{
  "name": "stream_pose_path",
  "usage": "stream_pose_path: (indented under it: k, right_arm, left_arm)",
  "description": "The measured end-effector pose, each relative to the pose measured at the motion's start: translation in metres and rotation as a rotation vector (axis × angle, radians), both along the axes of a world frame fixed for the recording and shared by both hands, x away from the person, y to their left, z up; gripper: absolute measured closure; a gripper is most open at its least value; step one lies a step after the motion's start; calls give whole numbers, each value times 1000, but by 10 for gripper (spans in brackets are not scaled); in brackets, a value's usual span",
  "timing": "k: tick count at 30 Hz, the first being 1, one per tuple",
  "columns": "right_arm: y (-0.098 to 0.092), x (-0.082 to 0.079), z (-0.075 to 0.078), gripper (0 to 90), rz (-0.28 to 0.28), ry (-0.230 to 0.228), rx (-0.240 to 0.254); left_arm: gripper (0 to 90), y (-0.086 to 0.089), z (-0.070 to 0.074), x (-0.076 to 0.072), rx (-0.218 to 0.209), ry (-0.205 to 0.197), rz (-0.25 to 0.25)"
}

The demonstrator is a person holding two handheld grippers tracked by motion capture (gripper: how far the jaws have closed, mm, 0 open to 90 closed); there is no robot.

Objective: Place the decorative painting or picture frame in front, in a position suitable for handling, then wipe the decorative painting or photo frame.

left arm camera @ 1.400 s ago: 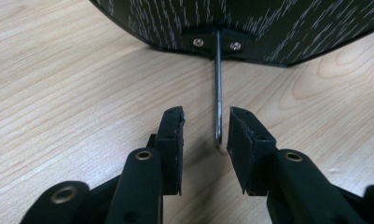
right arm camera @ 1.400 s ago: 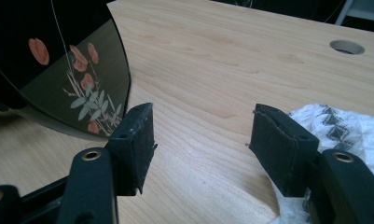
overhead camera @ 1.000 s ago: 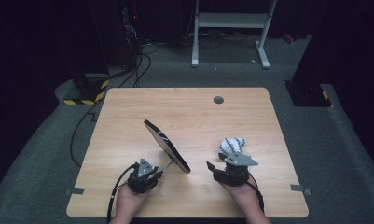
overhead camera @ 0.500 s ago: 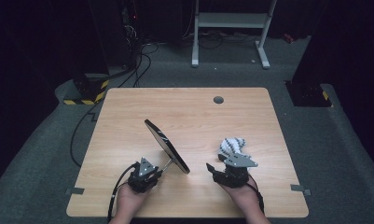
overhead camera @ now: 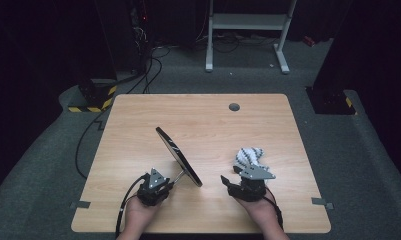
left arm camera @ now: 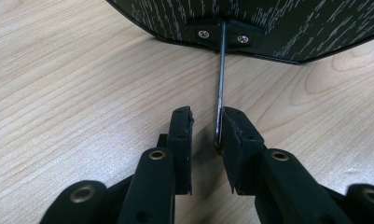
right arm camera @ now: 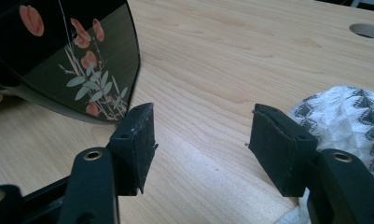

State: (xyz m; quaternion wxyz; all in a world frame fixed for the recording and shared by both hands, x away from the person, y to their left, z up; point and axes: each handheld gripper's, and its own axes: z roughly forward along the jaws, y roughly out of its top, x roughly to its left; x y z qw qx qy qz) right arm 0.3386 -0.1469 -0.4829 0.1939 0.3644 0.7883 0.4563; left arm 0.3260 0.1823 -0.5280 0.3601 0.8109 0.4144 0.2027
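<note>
Mirror (overhead camera: pixel 178 156): round, dark, propped tilted on table (overhead camera: pixel 208 125) near centre, at 1 o'clock from L gripper (overhead camera: pixel 160 186)
Stand wire (left arm camera: pixel 219 93): between L pads, touching one pad, gap at other; jaws just been closing
R gripper (right arm camera: pixel 201 140): jaws wide apart, holding nothing
Cloth (overhead camera: pixel 249 156): patterned, white, 12 o'clock of R gripper

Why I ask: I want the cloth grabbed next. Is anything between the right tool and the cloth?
Nothing visible does: the cloth lies right beside the open right tool; the black plate stands off to its other side.
</note>
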Motion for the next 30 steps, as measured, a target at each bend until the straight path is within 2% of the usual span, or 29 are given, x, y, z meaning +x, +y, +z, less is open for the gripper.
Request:
stream_pose_path:
  k: [6,7,16,19,30]
  right_arm:
    - [-2,-1,2,404,-3,-3,5]
    - [-2,-1,2,404,-3,-7,4]
    - [-2,-2,3,405,-2,-9,5]
    - [1,-2,2,405,5,-7,1]
    - [1,-2,-1,405,5,1,-6]
  left_arm:
    - [732,2,0,2,4,-1,6]
    - [727,3,-1,3,-11,3,19]
    - [711,10,-1,9,-14,5,39]
    - [708,12,-1,12,-22,2,60]
    - [704,16,-2,21,-30,-3,86]
